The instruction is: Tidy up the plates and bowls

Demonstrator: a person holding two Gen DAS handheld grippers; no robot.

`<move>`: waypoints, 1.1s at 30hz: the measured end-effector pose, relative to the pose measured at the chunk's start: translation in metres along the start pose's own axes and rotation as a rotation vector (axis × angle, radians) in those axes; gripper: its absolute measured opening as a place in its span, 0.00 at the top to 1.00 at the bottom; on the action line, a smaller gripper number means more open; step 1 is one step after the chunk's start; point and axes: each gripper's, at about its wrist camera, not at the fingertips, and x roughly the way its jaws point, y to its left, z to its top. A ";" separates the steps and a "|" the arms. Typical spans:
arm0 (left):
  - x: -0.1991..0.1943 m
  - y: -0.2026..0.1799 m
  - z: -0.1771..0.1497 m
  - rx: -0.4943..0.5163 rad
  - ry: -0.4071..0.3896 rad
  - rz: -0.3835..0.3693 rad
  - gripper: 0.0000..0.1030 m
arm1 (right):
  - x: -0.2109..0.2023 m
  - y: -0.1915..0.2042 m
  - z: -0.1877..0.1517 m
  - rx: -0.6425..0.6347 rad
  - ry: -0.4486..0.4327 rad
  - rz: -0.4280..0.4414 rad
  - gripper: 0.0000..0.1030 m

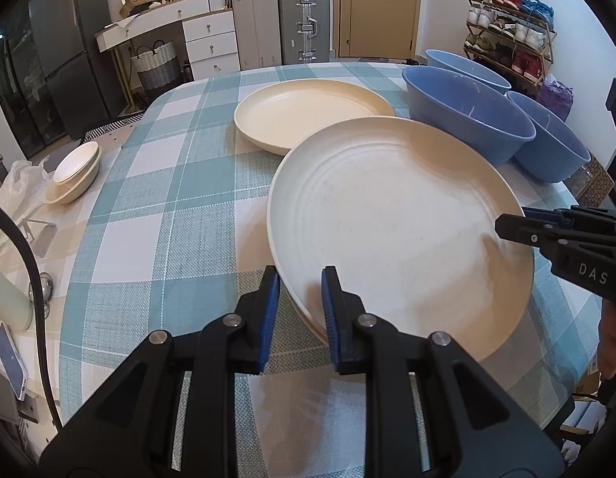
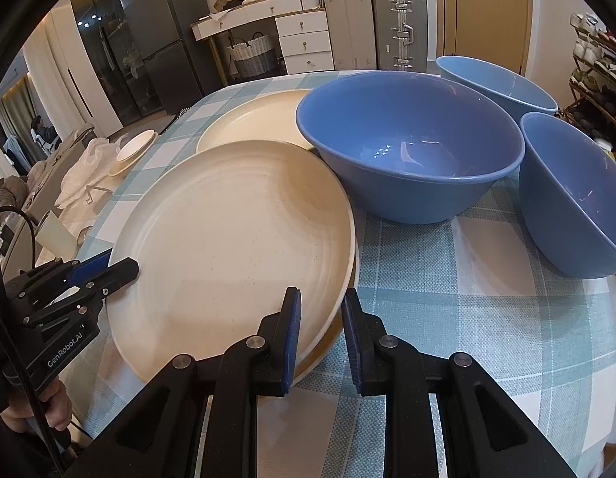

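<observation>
A cream plate (image 1: 395, 219) lies tilted on top of another cream plate whose rim shows beneath it (image 2: 332, 338). My left gripper (image 1: 298, 310) straddles the top plate's near-left rim, jaws apart around it. My right gripper (image 2: 320, 334) straddles its right rim, jaws apart; it also shows in the left wrist view (image 1: 507, 229). A third cream plate (image 1: 308, 115) lies farther back. Three blue bowls stand to the right: a middle one (image 2: 411, 147), a far one (image 2: 495, 79) and a near-right one (image 2: 575, 195).
The round table has a teal checked cloth (image 1: 168, 207). Stacked small cream bowls (image 1: 75, 171) sit on a lower surface to the left, with a phone (image 1: 11, 358) and a cable nearby. Suitcases, drawers and a shoe rack stand behind.
</observation>
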 end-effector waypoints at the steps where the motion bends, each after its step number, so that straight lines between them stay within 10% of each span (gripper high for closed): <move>1: 0.001 0.000 0.000 -0.001 0.002 -0.002 0.83 | 0.000 0.000 0.000 0.000 0.000 -0.001 0.79; 33: 0.011 0.003 -0.006 -0.020 0.029 -0.023 0.81 | 0.010 0.004 -0.008 -0.031 0.003 -0.062 0.78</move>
